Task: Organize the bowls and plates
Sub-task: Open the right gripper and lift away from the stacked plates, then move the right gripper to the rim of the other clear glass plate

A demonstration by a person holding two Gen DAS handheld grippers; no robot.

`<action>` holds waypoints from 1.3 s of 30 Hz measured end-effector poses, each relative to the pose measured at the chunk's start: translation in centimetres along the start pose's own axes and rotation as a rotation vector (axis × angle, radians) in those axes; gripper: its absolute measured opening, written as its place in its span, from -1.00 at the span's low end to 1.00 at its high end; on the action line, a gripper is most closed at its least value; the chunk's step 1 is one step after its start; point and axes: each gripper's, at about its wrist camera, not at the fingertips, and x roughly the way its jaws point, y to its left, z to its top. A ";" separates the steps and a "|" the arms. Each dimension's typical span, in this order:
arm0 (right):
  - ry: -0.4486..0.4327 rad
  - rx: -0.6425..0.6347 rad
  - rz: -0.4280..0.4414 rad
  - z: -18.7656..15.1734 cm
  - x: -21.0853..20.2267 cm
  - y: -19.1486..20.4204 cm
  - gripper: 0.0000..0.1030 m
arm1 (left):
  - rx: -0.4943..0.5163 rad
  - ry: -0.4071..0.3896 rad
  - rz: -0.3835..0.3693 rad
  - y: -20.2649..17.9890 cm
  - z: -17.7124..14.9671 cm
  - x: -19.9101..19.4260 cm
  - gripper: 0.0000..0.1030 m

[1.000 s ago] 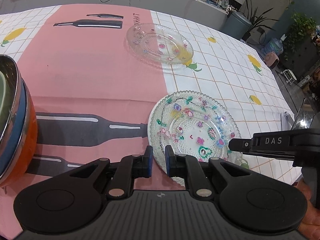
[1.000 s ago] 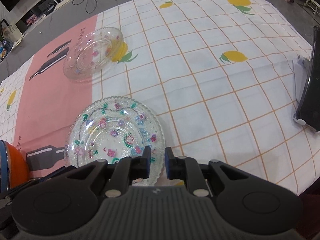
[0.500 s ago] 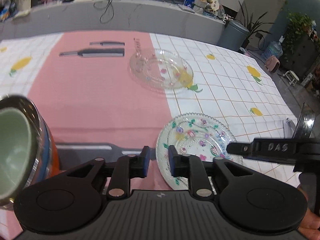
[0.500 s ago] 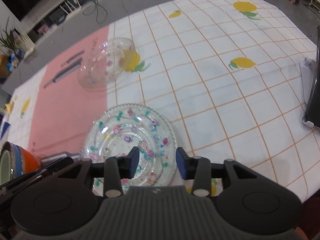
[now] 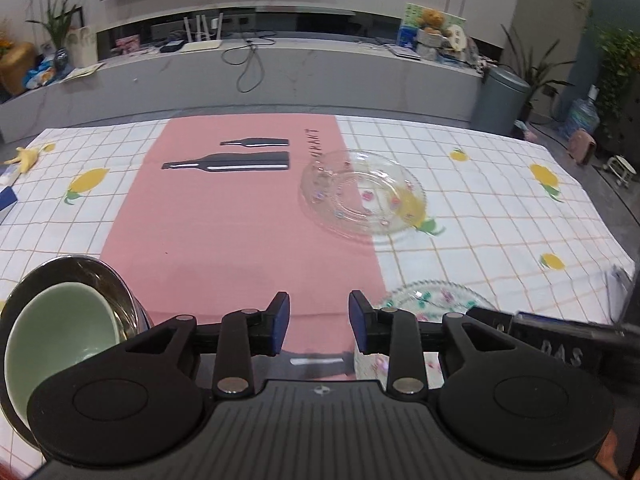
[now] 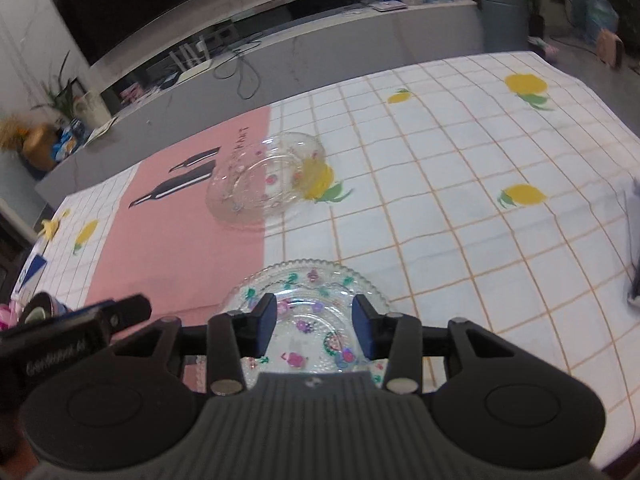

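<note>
Fingers of both the left gripper and the right gripper are opening and empty, the flowered glass plate lying flat on the bench beneath the right, the clear plate at eleven o'clock, likely awaiting stacking.

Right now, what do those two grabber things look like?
Both are black plastic. The left gripper and right gripper each have jaws tipped with blue pads, round black discs, silver rivets and a ribbed grey body. White lettering marks their sides.
</note>
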 end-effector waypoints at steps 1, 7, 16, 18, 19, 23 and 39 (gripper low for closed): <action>0.007 -0.009 0.007 0.1 0.3 0.0 0.04 | -0.009 0.001 0.006 0.2 0.2 0.2 -0.27; 0.000 -0.023 -0.035 2.2 1.9 0.1 0.04 | -0.080 0.012 0.040 0.6 1.6 1.7 -0.26; -0.055 0.069 -0.016 7.7 5.5 -1.1 0.04 | -0.207 -0.059 0.048 1.2 4.6 4.5 -0.23; -0.068 0.084 -0.026 8.7 6.5 -1.5 0.04 | -0.236 -0.084 0.062 1.3 5.0 5.1 -0.23; -0.077 0.088 -0.037 9.2 7.0 -1.7 0.04 | -0.241 -0.093 0.073 1.1 5.2 5.6 -0.23; -0.111 0.136 -0.069 11.1 9.2 -3.0 0.04 | -0.256 -0.099 0.063 0.8 5.9 7.4 -0.23; -0.084 0.154 -0.048 12.3 15.4 -4.3 -0.04 | -0.409 -0.061 0.034 3.9 6.2 13.8 -0.21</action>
